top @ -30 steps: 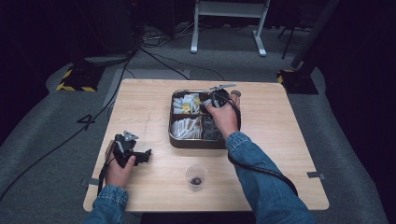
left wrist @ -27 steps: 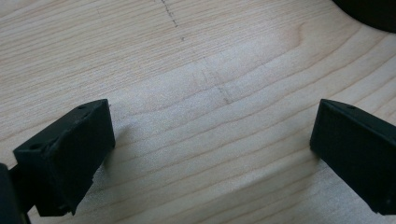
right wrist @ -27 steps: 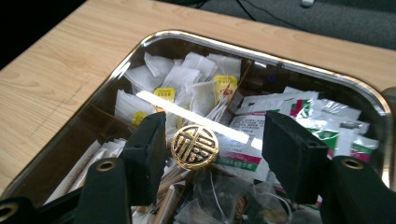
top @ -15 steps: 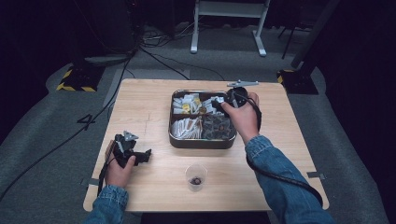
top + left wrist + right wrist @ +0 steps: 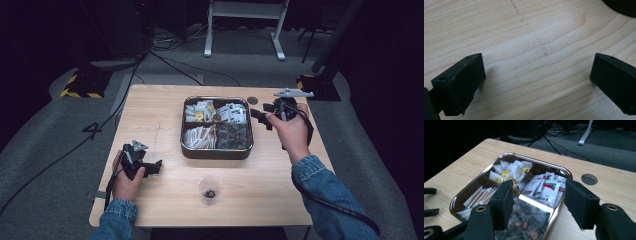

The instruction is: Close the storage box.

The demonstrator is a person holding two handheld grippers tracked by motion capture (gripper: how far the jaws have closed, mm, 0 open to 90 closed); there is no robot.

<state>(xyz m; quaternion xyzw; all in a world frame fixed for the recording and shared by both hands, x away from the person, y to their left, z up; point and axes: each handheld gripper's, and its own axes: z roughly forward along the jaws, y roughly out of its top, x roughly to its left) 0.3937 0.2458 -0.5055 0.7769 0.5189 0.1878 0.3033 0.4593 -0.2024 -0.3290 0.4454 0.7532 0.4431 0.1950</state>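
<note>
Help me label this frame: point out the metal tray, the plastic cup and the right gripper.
metal tray [image 5: 216, 153]: high view, on its near rim.
plastic cup [image 5: 210, 190]: high view, on the cup's open top.
right gripper [image 5: 261, 119]: high view, midway between its fingertips, just right of the tray.

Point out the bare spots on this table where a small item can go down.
The widest bare wood lies left of the square metal tray, beyond the left tool. A strip also runs along the near edge right of the small clear plastic cup. The tray is packed with sachets, and the right tool hovers beside it.
</note>
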